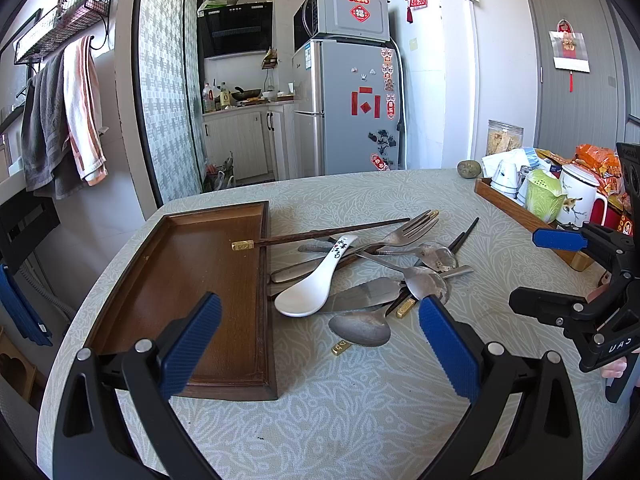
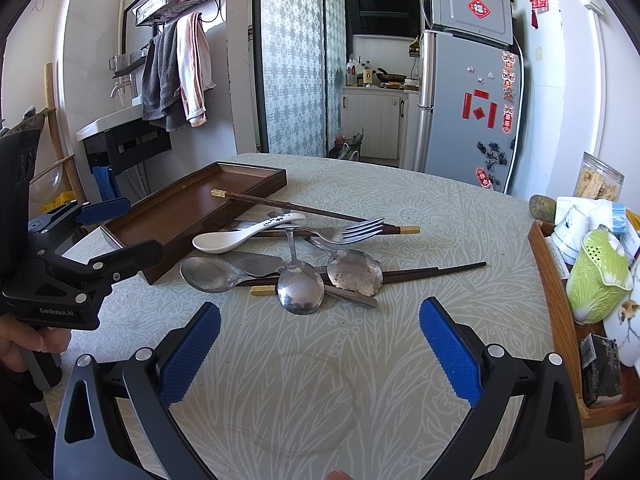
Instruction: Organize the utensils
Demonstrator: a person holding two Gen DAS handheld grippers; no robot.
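dark wood makes up the tray [image 1: 180, 280], which lies on the table [image 1: 320, 420] just ahead of the left gripper [image 1: 320, 340], under and beyond its left finger [image 1: 192, 344]. the left gripper's blue-padded fingers stand wide apart and hold nothing. between them, a little ahead, lies the pile of utensils: a white spoon [image 1: 308, 292] with its bowl touching the tray's right wall, a metal spoon [image 1: 360, 328] nearest the fingers, a second metal spoon [image 1: 426, 284] just beyond the right finger [image 1: 448, 352], and a fork [image 1: 404, 232] farther out. one chopstick [image 1: 320, 236] rests across the tray's right wall, its gold cap over the tray floor — the rest of it runs out over the pile.

in the right wrist view the right gripper [image 2: 320, 340] is also spread wide and empty, low over bare table. the pile sits straight ahead between its fingers: a metal spoon [image 2: 300, 292] closest, another [image 2: 354, 270] just right of it, a third [image 2: 208, 274] to the left, the white spoon [image 2: 240, 236] and fork [image 2: 352, 232] beyond. a dark chopstick [image 2: 432, 272] runs off to the right under the spoons. the tray [image 2: 188, 208] lies ahead and left of the left finger. each gripper shows in the other's view — the right one [image 1: 532, 268] at the far right, the left one [image 2: 116, 228] at the far left by the tray corner. a second tray [image 2: 556, 304] of cups stands beyond the right finger.
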